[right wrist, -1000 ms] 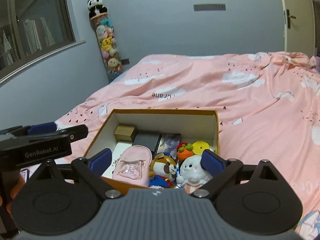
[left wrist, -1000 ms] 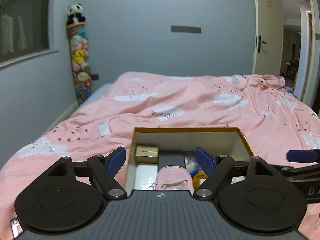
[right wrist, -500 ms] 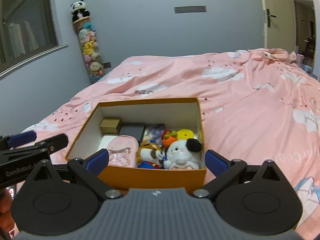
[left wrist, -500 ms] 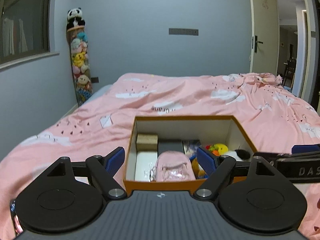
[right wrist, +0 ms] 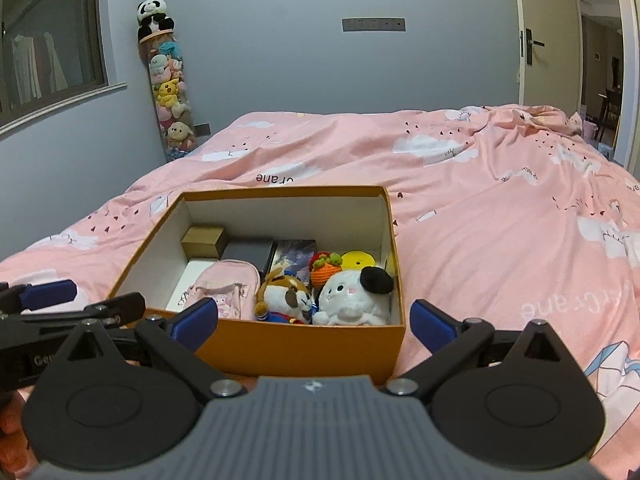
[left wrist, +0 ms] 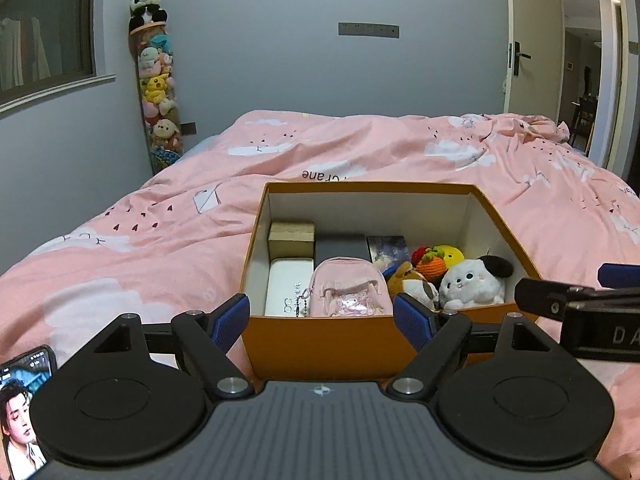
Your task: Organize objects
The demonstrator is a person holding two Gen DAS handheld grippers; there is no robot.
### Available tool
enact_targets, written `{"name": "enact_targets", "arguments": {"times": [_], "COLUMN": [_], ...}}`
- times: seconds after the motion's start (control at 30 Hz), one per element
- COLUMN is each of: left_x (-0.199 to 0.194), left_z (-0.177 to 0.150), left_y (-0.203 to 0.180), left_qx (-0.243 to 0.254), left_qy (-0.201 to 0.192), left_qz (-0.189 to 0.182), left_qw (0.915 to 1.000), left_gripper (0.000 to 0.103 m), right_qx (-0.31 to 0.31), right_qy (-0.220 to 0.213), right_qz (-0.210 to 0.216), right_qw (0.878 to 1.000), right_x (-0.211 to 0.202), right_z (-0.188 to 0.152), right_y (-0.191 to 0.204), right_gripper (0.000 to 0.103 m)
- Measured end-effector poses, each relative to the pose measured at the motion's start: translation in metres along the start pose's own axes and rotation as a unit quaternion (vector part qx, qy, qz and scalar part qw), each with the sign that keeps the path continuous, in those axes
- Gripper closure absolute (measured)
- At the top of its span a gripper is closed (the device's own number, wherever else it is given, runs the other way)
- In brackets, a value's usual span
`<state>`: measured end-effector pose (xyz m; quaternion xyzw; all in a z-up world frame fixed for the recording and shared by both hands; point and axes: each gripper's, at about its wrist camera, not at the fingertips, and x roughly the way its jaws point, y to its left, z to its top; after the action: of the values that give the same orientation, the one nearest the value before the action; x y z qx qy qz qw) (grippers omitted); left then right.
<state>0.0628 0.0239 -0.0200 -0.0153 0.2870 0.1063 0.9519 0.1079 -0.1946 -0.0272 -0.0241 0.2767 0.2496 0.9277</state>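
Note:
An orange cardboard box (left wrist: pixel 320 348) (right wrist: pixel 304 350) sits on the pink bed, packed with a pink mini backpack (left wrist: pixel 346 290) (right wrist: pixel 224 288), a white plush with a black ear (left wrist: pixel 472 282) (right wrist: pixel 354 294), a brown dog plush (right wrist: pixel 286 298), an orange crochet toy (left wrist: pixel 430 264), a tan small box (left wrist: pixel 291 236) and a dark case (left wrist: pixel 340 246). My left gripper (left wrist: pixel 322 322) is open in front of the box's near wall, holding nothing. My right gripper (right wrist: pixel 314 322) is open too, just short of the same wall.
A phone with a lit screen (left wrist: pixel 22 404) lies on the duvet at the lower left. A tall tube of plush toys topped by a panda (left wrist: pixel 154 80) stands against the wall. A door (left wrist: pixel 532 40) is open at the right. The pink duvet (right wrist: pixel 500 200) spreads beyond the box.
Both grippers have pulled back and risen from the box, so its whole front wall and contents now show. Both stay open.

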Motion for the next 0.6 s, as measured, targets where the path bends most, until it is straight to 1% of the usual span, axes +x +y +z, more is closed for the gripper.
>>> {"name": "enact_targets", "arguments": {"times": [0.17, 0.6], "left_x": [0.0035, 0.0103], "left_z": [-0.0024, -0.0058], "left_y": [0.0003, 0.0007], "left_qx": [0.0, 0.005], "left_qy": [0.009, 0.028], "left_qz": [0.0, 0.004], "left_qw": [1.0, 0.9996], "left_gripper": [0.008, 0.008], "right_qx": [-0.002, -0.005], "right_qy": [0.01, 0.016], "right_qz": [0.001, -0.001], "right_qw": [1.0, 1.0], "right_x": [0.0045, 0.0086], "right_z": [-0.0049, -0.0071], "right_y": [0.0006, 0.0018], "right_gripper": [0.001, 0.001]}}
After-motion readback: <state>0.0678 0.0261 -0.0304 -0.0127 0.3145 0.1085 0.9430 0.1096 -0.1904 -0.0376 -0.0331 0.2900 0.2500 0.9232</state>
